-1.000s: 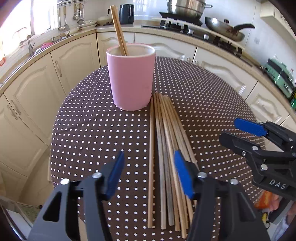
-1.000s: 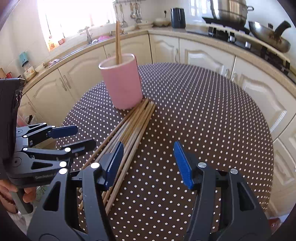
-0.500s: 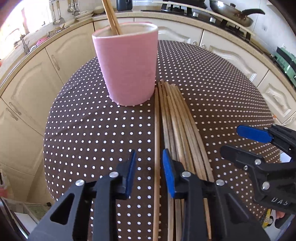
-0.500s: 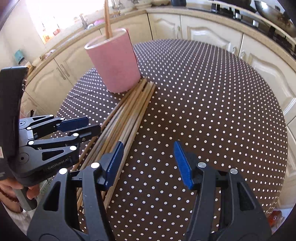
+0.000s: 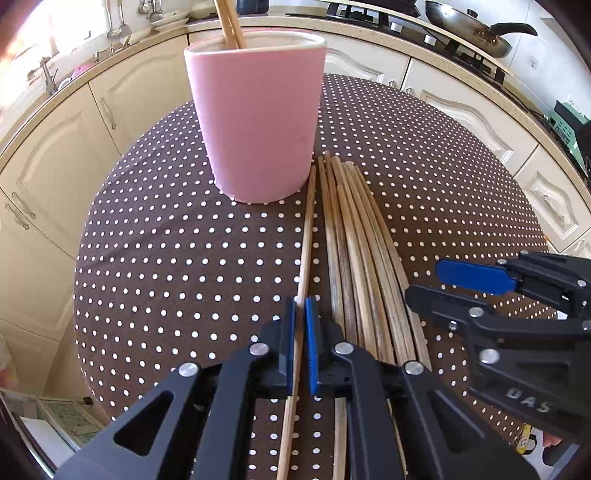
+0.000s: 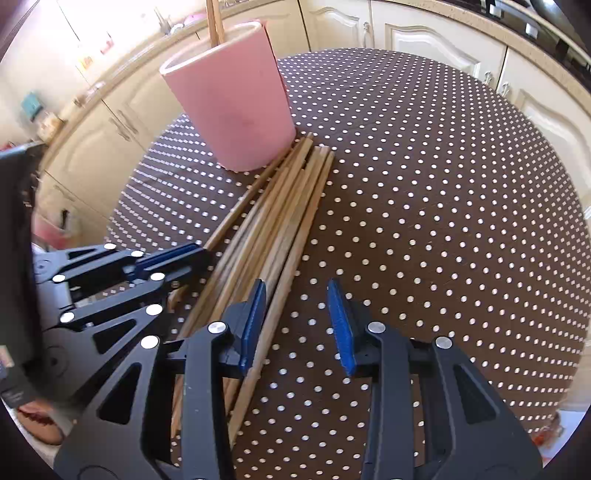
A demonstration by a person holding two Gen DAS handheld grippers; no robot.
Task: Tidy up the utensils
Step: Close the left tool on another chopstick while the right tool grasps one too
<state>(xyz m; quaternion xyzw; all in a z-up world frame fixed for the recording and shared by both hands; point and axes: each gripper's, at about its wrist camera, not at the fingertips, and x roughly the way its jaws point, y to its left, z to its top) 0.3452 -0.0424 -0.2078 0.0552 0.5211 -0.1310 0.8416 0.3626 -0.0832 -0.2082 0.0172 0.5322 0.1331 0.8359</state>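
Observation:
A pink cup (image 5: 258, 118) stands on the dotted round table (image 5: 166, 258) with two chopsticks upright in it. Several wooden chopsticks (image 5: 362, 258) lie in a bundle in front of the cup. My left gripper (image 5: 300, 332) is shut on the single leftmost chopstick (image 5: 306, 236), which lies apart from the bundle. In the right wrist view the cup (image 6: 232, 99) is at upper left and the bundle (image 6: 280, 221) runs diagonally. My right gripper (image 6: 297, 325) is open, low over the bundle's right edge, its left pad touching the outer chopstick. The left gripper (image 6: 192, 254) shows there at left.
The table edge curves round on the left and near side. Cream kitchen cabinets (image 5: 66, 122) and a counter ring the table. A wok (image 5: 469, 33) sits on the stove at the back right. The right gripper (image 5: 480, 280) reaches in from the right in the left wrist view.
My left gripper came down and closed on the leftmost chopstick. My right gripper dropped lower toward the bundle's right edge and stays open.

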